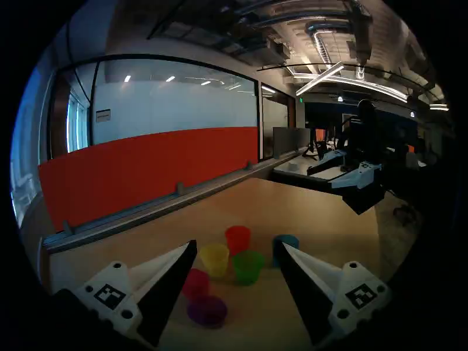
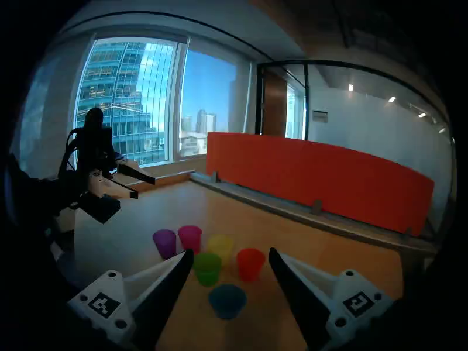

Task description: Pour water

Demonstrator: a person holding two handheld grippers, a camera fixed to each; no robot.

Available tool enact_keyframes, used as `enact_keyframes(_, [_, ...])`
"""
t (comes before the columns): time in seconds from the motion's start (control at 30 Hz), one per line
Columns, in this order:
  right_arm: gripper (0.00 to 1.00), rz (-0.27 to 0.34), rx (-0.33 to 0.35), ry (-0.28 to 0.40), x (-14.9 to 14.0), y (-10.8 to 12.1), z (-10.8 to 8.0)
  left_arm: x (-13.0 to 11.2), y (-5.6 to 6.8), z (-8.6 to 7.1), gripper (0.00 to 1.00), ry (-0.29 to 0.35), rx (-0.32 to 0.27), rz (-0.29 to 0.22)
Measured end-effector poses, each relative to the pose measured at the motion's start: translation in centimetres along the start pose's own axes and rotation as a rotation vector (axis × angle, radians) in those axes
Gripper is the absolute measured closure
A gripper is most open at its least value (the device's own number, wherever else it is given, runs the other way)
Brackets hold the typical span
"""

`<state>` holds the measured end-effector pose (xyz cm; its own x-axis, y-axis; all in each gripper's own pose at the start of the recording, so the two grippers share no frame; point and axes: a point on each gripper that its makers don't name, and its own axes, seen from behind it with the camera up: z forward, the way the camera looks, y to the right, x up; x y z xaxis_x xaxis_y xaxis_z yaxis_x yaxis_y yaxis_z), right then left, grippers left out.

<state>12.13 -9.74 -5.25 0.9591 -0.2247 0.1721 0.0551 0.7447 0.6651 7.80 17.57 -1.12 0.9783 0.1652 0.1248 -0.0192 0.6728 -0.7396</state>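
While left gripper (image 1: 235, 244) and right gripper (image 2: 230, 251) hover wide, empty, before the cups (image 1: 248, 268), grasping the filled one, unclear which, comes next

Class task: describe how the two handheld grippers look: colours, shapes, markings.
The left gripper and right gripper look alike: two long fingers tapering to points, white outside, black on the inner faces. Each finger base carries a square black-and-white marker and small round holes. Seen from the right gripper view, the left one's body is dark with black cables.
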Motion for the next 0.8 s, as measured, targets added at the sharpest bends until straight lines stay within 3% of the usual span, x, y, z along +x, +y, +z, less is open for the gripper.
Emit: enact_keyframes(0.8, [0.0, 0.005, 0.026, -0.084, -4.4, -0.4, 1.8, -4.2, 0.7, 2.2, 0.03, -0.086, -0.049, 0.019])
